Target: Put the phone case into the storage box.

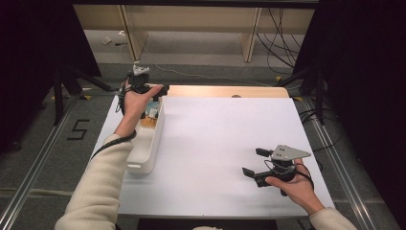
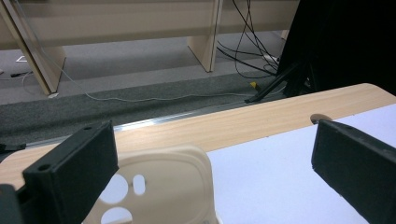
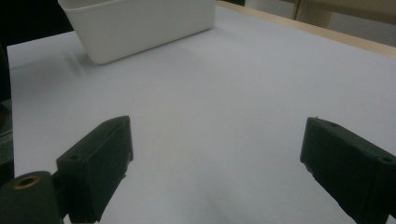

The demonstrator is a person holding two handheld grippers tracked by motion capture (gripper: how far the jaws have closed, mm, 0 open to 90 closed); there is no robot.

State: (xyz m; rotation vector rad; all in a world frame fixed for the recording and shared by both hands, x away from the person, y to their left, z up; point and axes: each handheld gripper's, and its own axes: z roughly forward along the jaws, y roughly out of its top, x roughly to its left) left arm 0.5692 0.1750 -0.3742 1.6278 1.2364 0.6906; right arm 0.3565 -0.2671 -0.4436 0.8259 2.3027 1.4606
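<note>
At nine o'clock, left gripper [image 1: 160,89] hovers over bin [image 1: 151,143], fingers spread, empty like right gripper [image 1: 252,162]; sorting seems nearly done.

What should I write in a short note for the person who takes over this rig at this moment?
Left gripper: open, holding nothing, raised over the far end of the long white plastic bin at the table's left edge.
Right gripper: open, holding nothing, low over the bare white table top at the near right.
Small items lie in the bin's far end, partly hidden by the hand; a cream plastic piece with oval holes sits just under the left jaws.
Done: nothing is out on the table yet.
Left: probably grasp an item from the bin.
</note>
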